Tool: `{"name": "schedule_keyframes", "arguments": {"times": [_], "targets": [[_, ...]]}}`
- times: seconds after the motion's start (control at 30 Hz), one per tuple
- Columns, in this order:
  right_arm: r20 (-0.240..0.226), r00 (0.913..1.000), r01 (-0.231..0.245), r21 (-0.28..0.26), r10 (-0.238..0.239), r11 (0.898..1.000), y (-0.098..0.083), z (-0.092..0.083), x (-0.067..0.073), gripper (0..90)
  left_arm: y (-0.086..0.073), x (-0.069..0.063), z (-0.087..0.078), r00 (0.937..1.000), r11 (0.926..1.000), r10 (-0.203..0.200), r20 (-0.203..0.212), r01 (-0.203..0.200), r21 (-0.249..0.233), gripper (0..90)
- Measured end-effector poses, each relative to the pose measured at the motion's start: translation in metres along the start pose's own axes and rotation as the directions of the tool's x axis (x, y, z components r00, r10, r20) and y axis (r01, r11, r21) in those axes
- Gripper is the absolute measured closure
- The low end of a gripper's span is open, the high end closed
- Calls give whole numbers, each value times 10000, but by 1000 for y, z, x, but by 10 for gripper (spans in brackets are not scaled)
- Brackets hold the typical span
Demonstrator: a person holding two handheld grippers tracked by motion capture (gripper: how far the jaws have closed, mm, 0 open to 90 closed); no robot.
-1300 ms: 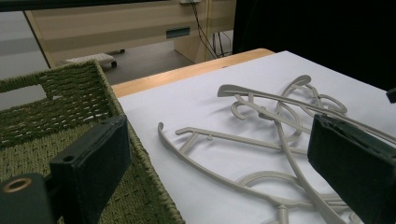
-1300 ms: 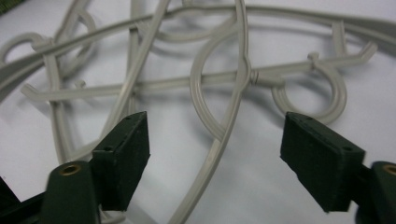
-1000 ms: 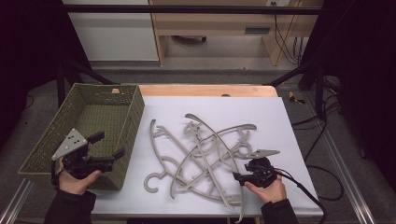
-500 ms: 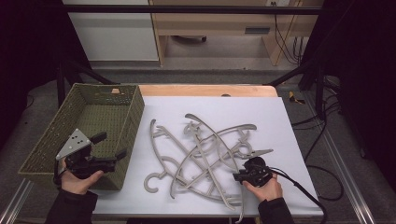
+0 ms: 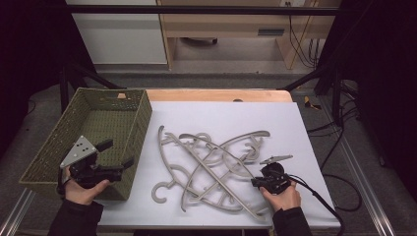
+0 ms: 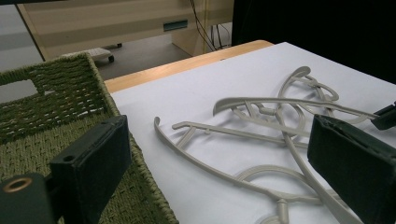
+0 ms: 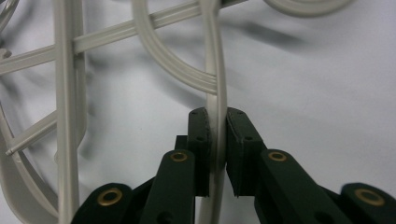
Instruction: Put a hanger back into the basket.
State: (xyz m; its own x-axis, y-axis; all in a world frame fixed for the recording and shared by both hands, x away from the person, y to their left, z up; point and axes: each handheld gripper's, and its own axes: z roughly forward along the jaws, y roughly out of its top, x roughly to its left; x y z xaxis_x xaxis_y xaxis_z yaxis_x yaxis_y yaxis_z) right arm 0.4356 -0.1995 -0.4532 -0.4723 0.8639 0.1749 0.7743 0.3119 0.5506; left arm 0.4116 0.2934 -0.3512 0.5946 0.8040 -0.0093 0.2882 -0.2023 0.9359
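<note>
1. Right gripper: clamped on a thin bar of a grey hanger, jaws having just been closing onto it, near edge of the white mat, well right of the basket.
2. Hold firm; check bar seated square between pads before lifting.
3. Lift slowly and straight up, since hanger pile lies tangled, just right of basket; likely to drag neighbours.
4. Shake lightly if another hanger catches.
5. Left gripper: jaws wide, holding nothing, over basket's near right wall; ready to steady pile.
6. Carry leftward, clear basket rim, lower inside.
</note>
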Motion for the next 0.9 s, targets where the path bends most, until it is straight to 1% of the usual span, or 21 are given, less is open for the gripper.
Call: {"name": "schedule_keyframes", "arguments": {"times": [0.03,0.17,0.23,0.27,0.3,0.37,0.4,0.43,0.5,0.53,0.6,0.67,0.7,0.77,0.8,0.9], "targets": [[-150,9999,27,23,-26,10000,0,0,0,813,0,0,0,10000,10000,-8,1,8,6,57],[-183,9998,6,30,-5,10000,0,1,0,812,0,0,0,10000,10000,2,-1,-2,30,57],[-38,10000,74,52,-74,10000,0,1,0,806,0,0,0,10000,10000,10,2,-10,28,57],[-38,10000,74,52,-74,10000,0,1,0,806,0,-1,0,10000,10000,6,1,-6,32,57],[39,9999,149,149,-150,9998,0,2,1,805,0,0,1,10000,10000,1,5,-1,30,57],[98,9999,98,168,-99,9998,0,3,1,804,0,0,1,10000,10000,13,-1,-13,54,57],[173,9993,320,262,-325,9991,0,3,0,806,0,-1,1,10000,10000,13,1,-13,57,57],[173,9993,320,262,-325,9991,0,3,0,806,0,-1,1,10000,10000,20,-2,-20,56,57],[161,9995,254,264,-259,9993,0,3,0,808,0,-1,1,10000,10000,30,12,-30,59,57],[161,9994,305,238,-309,9992,0,3,0,809,0,-1,2,10000,10000,31,15,-31,64,58],[164,9999,-14,330,9,9995,1,3,2,812,0,-2,2,10000,10000,46,26,-47,77,57],[176,9996,236,311,-241,9992,1,3,0,815,0,-2,2,10000,9999,83,38,-84,106,57],[104,9996,246,298,-250,9993,1,1,-1,817,0,-2,2,10000,9999,85,37,-85,109,57],[-102,9999,-4,236,6,9997,2,-3,0,819,0,-2,2,9999,9999,91,48,-92,108,57],[-72,9998,180,141,-179,9997,2,-4,-1,819,0,-3,2,9999,9999,93,53,-94,102,58],[-130,9995,285,-7,-285,9996,3,-8,-2,820,0,-3,2,9999,9999,89,55,-90,98,58]]}}
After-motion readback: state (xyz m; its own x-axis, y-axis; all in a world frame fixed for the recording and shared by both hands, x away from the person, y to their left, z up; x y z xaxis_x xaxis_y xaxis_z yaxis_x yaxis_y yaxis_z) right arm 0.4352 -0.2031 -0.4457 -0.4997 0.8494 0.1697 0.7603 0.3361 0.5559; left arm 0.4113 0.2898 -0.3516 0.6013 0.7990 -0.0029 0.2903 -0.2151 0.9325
